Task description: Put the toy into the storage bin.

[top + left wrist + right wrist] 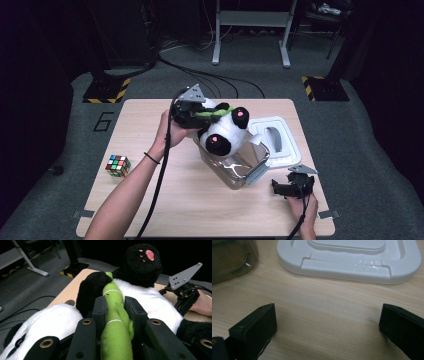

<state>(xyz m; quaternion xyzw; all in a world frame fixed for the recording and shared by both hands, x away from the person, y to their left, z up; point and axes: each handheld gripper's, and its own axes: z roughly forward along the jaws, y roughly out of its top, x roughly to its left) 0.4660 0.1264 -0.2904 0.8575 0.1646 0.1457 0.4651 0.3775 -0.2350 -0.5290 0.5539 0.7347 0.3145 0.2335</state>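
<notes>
Landmark: clear rectangular plastic storage bin, mid-table on the light wood tabletop.

Left gripper: held just past the bin's far-left corner, above the table. Jaws closed onto the green plush bamboo stalk that's part of the black-and-white panda plush toy. In the left gripper view the stalk runs up between both black jaws, squeezed from either side, white belly and black limbs behind it. The panda hangs over the bin's far end, pink-padded paws facing up, lower paw at the bin's rim; can't tell whether it touches the rim.

Right gripper: resting low at the table, near-right of the bin, just off its grey latch handle. Jaws spread wide with bare wood between them, gripping nothing. The right gripper view has the bin corner at upper left.

White rectangular plastic lid with grey handle: flat on the table, right of the bin, touching or just beside its right side; lid edge sits ahead of the right jaws.

Multicoloured puzzle cube: well left of the bin, near the table's left edge.
</notes>
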